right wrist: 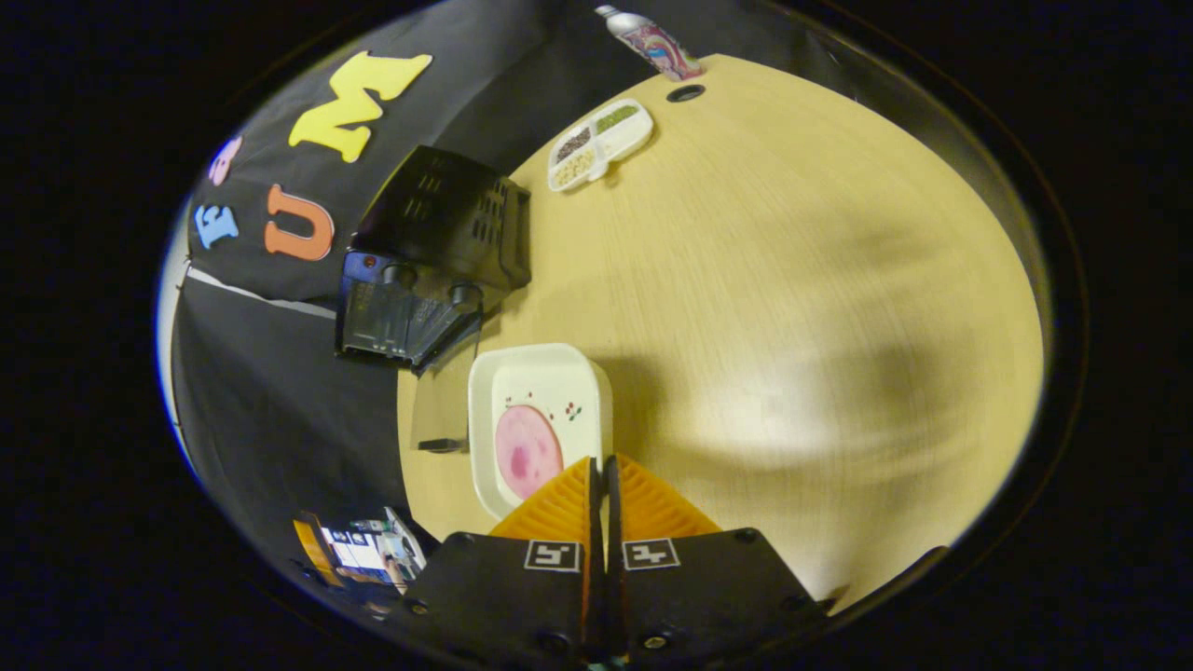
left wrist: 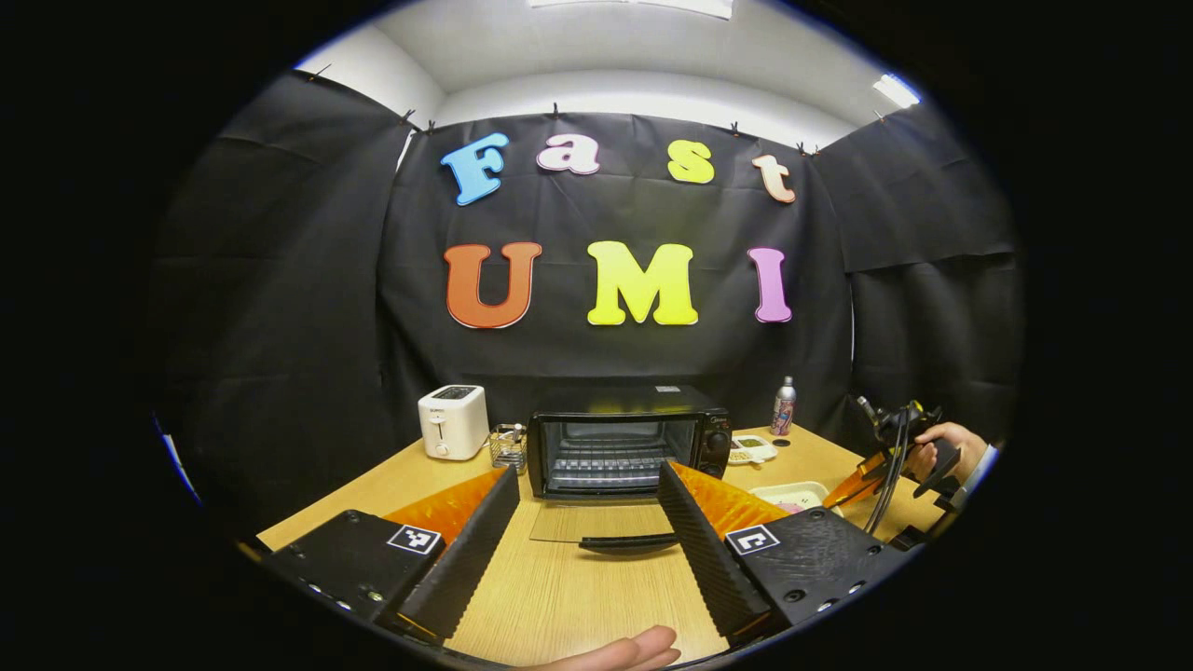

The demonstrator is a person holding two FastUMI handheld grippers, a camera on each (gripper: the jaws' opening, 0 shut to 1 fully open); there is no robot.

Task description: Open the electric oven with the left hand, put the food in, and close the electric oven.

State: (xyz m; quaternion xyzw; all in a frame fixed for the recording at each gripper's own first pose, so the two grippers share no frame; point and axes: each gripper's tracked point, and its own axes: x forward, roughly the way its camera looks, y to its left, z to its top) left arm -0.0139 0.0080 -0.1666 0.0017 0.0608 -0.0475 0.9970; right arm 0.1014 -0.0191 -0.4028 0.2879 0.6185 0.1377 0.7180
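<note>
In the left gripper view, a white toaster (left wrist: pixel 453 421) stood at the left of the table (left wrist: pixel 569 587), with a small wire rack (left wrist: pixel 508 447) just beside it. At the centre sat the electric oven (left wrist: pixel 626 440), its glass door (left wrist: pixel 596 524) already dropped flat toward the camera and the rack inside showing. The left gripper (left wrist: pixel 587 522) hung in front of that door with its jaws spread wide and nothing between them. Right of the oven lay a divided snack tray (left wrist: pixel 750 449) and a bottle (left wrist: pixel 783 406), and nearer the lower right the white food tray (left wrist: pixel 792 494) peeked out behind the gripper's finger. At the far right edge a hand (left wrist: pixel 941 445) held the right gripper (left wrist: pixel 862 485).

In the right gripper view, the oven (right wrist: pixel 429 252) appeared at the upper left, with its open door (right wrist: pixel 438 410) reaching down toward the left edge of the food tray (right wrist: pixel 541 419). The pink slice of food (right wrist: pixel 527 453) lay in that tray. The right gripper (right wrist: pixel 601 489), at the bottom centre, had its jaws pressed together at the tray's near rim; whether they pinched the rim I could not tell.

The oven mouth lay up and left of the tray, so the right gripper was the nearer hand for carrying it in. The tray's long side ran roughly along the gripper's own line.
</note>
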